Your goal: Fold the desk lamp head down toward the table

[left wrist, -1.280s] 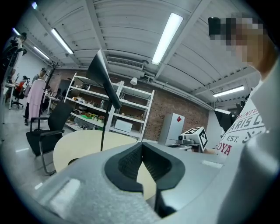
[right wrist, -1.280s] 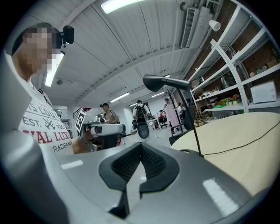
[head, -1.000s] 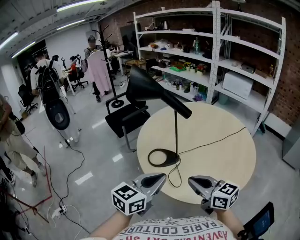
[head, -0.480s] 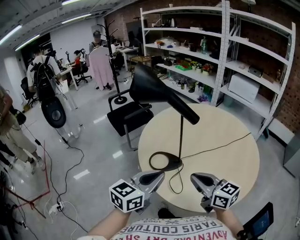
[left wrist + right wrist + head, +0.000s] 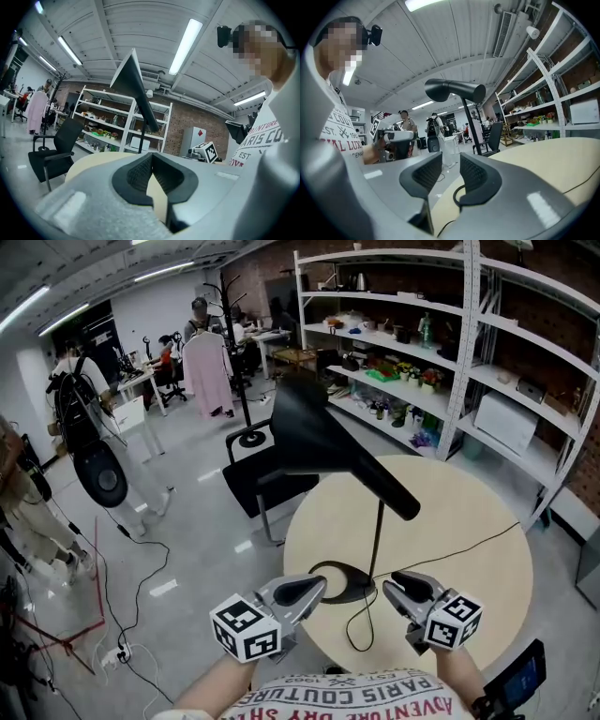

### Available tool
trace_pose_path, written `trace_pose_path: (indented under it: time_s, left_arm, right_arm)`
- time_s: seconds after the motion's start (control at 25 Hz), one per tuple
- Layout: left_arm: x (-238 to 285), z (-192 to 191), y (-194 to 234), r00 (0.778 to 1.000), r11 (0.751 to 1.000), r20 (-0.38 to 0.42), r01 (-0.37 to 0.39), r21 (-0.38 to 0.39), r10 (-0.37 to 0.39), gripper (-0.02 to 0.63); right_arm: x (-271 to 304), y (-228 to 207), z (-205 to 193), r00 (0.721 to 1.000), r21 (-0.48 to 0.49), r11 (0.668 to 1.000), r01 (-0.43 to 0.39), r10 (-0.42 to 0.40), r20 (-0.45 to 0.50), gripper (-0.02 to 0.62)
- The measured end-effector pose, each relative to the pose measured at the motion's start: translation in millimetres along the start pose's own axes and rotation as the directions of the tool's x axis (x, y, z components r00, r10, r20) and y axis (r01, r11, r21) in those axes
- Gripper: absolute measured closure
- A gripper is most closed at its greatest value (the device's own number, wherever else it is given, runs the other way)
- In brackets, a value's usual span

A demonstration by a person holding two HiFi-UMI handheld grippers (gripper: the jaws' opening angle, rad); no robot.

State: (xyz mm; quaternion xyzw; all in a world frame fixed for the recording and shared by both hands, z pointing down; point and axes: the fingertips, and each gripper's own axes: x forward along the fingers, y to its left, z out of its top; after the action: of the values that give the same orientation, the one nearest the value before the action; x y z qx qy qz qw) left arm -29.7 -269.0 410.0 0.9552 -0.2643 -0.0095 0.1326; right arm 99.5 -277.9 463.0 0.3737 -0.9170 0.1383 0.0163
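A person's white shirt [image 5: 356,701] fills the bottom edge of the head view; its print reads "PARIS COUTURE" and, cut off by the frame, "ADVENTUR". Each hand-held gripper carries a cube of black-and-white square markers with no readable words. In the left gripper view a pale cabinet [image 5: 197,138] by the brick wall bears a red diamond sign.

The black desk lamp [image 5: 349,442] stands upright on a round cream table [image 5: 469,559]. Its ring-shaped base [image 5: 342,582] lies near the table's near edge, just beyond the two grippers and between them. A thin stem [image 5: 377,538] rises to the cone-shaped head, which tilts with its wide mouth up and out over the table's left edge, towards a black chair [image 5: 262,479].

The left gripper [image 5: 317,584] has its tongs pressed together with nothing in them. The right gripper [image 5: 394,579] has just been opening; its tongs are spread with nothing between them, and the table edge and lamp base show through the gap. Neither gripper touches the lamp.

The lamp's black cord [image 5: 358,622] loops on the table between the grippers, then runs off to the right. White shelving [image 5: 487,352] loaded with small items lines the brick wall behind. A coat rack with a pink garment [image 5: 208,371] and several people stand farther back, and cables [image 5: 122,615] trail over the grey floor
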Motion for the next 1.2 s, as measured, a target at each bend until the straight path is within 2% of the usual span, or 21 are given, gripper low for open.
trace_pose_path:
  time_s: [0.12, 0.28, 0.36, 0.52, 0.8, 0.92, 1.08, 1.2]
  left_arm:
    - [2.4, 9.5, 13.8, 1.0, 1.0, 0.011, -0.023, 0.004, 0.023, 0.604]
    - [1.0, 28.6, 28.4, 0.999, 0.999, 0.041, -0.033, 0.012, 0.032, 0.603]
    - [-0.2, 39.9, 32.9, 0.998, 1.0, 0.061, -0.025, 0.017, 0.024, 0.528]
    - [-5.8, 73.9, 43.9, 0.993, 0.999, 0.113, -0.04, 0.032, 0.036, 0.463]
    - [-17.5, 160.4, 59.1, 0.976, 0.987, 0.21, -0.082, 0.139, 0.052, 0.425]
    - [-19.5, 188.6, 60.7, 0.97, 0.985, 0.242, -0.072, 0.159, 0.032, 0.42]
    - [-10.6, 209.5, 50.8, 0.972, 0.971, 0.237, -0.053, 0.235, -0.004, 0.42]
    - [-6.0, 222.3, 45.8, 0.971, 0.966, 0.238, -0.024, 0.259, -0.039, 0.423]
  right_arm:
    - [13.0, -16.2, 4.2, 1.0, -0.026, 0.999, 0.023, -0.023, -0.003, 0.423]
    - [26.9, -23.5, 22.5, 1.0, -0.073, 0.997, 0.019, -0.017, 0.024, 0.397]
    - [24.2, -27.0, 35.3, 0.998, -0.083, 0.996, 0.017, -0.012, 0.06, 0.396]
    - [19.2, -31.5, 65.2, 0.991, -0.117, 0.993, 0.027, -0.012, 0.131, 0.388]
    - [21.7, -37.6, 99.7, 0.979, -0.122, 0.992, 0.029, -0.004, 0.203, 0.388]
    - [26.0, -39.3, 98.5, 0.978, -0.123, 0.992, 0.03, -0.004, 0.208, 0.388]
    - [35.8, -43.7, 86.9, 0.983, -0.118, 0.993, 0.02, 0.002, 0.185, 0.388]
    - [47.1, -49.5, 81.9, 0.987, -0.123, 0.992, 0.019, 0.001, 0.163, 0.388]
